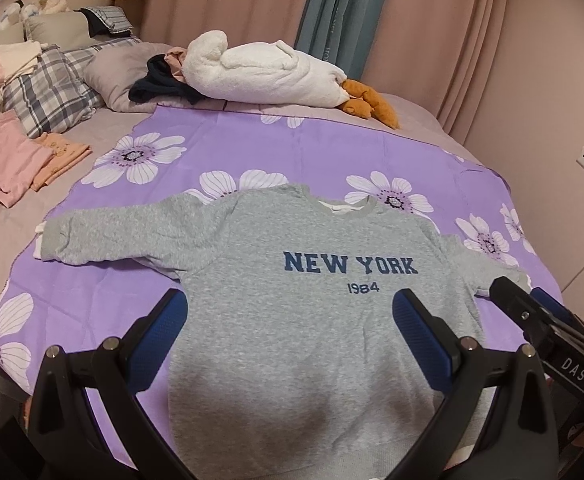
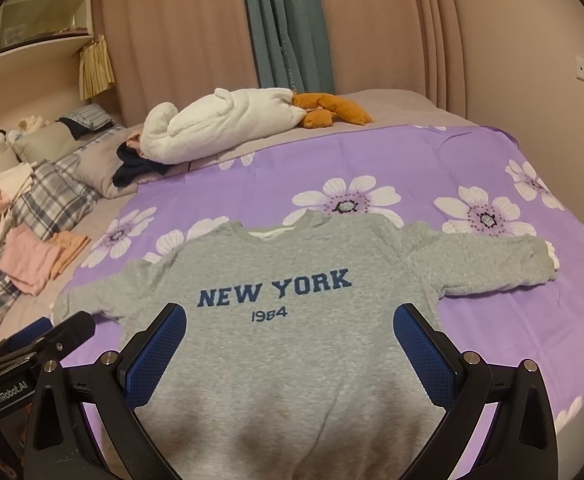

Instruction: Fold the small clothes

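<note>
A small grey sweatshirt (image 1: 292,320) with "NEW YORK 1984" in blue lies flat, front up, on a purple flowered sheet (image 1: 220,152), both sleeves spread out. It also shows in the right wrist view (image 2: 292,340). My left gripper (image 1: 290,320) is open and empty, hovering above the lower body of the sweatshirt. My right gripper (image 2: 290,328) is open and empty, above the same lower body. The right gripper shows at the right edge of the left wrist view (image 1: 532,312); the left gripper shows at the left edge of the right wrist view (image 2: 44,336).
Folded pink and orange clothes (image 1: 16,160) lie at the left of the bed beside plaid pillows (image 1: 48,92). A white plush goose (image 1: 268,72) and dark clothes (image 1: 160,84) lie at the back. Pink curtains (image 1: 472,40) hang behind. The sheet's edge (image 2: 572,360) drops off at the right.
</note>
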The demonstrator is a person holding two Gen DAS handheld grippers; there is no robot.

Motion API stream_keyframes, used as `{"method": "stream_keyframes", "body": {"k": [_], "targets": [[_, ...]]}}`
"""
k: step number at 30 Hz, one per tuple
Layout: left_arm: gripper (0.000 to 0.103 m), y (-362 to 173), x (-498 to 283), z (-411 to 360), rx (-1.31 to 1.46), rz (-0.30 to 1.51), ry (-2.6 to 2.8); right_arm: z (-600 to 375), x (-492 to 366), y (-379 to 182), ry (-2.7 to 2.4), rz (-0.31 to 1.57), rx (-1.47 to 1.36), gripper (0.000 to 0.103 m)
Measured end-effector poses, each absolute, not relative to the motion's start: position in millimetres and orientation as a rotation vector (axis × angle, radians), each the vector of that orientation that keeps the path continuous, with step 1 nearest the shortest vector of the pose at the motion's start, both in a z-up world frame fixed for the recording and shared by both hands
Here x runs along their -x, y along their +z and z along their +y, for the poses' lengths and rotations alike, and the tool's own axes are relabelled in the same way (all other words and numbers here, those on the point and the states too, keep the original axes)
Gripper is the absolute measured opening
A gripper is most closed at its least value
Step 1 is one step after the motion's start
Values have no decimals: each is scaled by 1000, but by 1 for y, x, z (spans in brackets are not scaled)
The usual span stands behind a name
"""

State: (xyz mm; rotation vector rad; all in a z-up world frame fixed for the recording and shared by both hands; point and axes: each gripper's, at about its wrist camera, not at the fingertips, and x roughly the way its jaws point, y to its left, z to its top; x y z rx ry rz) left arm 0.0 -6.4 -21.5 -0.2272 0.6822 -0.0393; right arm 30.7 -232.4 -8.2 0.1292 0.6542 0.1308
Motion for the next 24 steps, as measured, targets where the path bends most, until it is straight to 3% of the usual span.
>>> {"method": "stream_keyframes", "body": {"k": [24], "targets": [[103, -25, -3, -7, 235, 696, -57, -229, -30, -7, 143, 648, -138, 103]]}}
